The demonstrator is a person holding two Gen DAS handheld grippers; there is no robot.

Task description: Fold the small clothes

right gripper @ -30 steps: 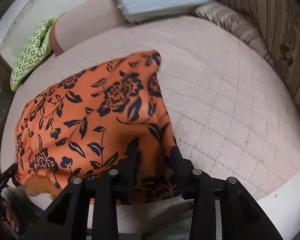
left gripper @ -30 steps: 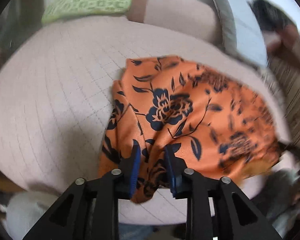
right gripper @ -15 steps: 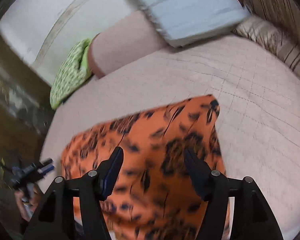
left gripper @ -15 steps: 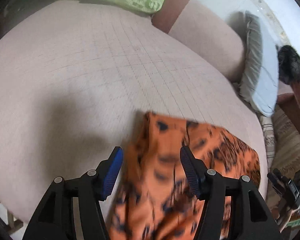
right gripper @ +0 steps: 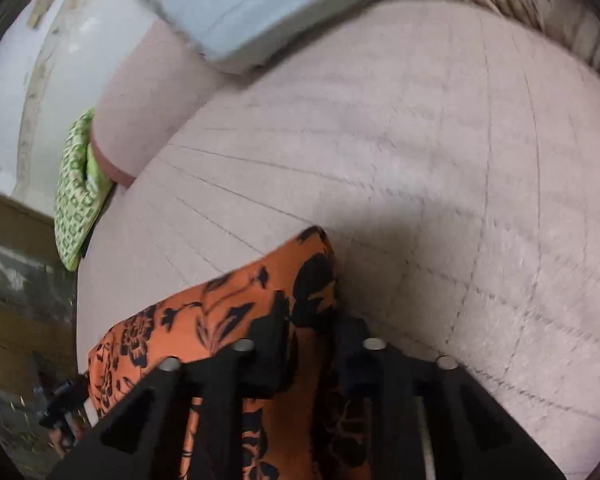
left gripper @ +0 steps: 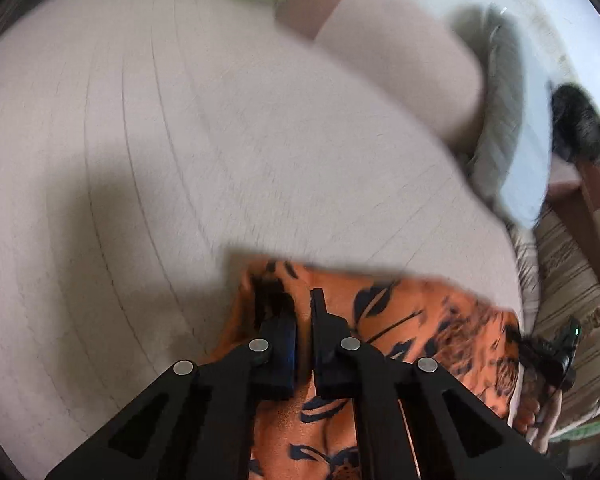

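An orange garment with a dark floral print lies on the pale pink quilted bed. My left gripper is shut on its left edge, the cloth pinched between the blue pads. In the right wrist view the same garment shows, and my right gripper is shut on its right edge near the far corner. The cloth stretches between the two grippers. The other gripper shows at each view's edge.
A green patterned cushion and a pink bolster lie at the bed's head. A pale blue pillow rests beside them. A striped beige cushion borders the right side. A dark furry thing sits beyond it.
Half a second ago both grippers were open over the garment. Both have since closed on its edges, and the views are blurred from motion.
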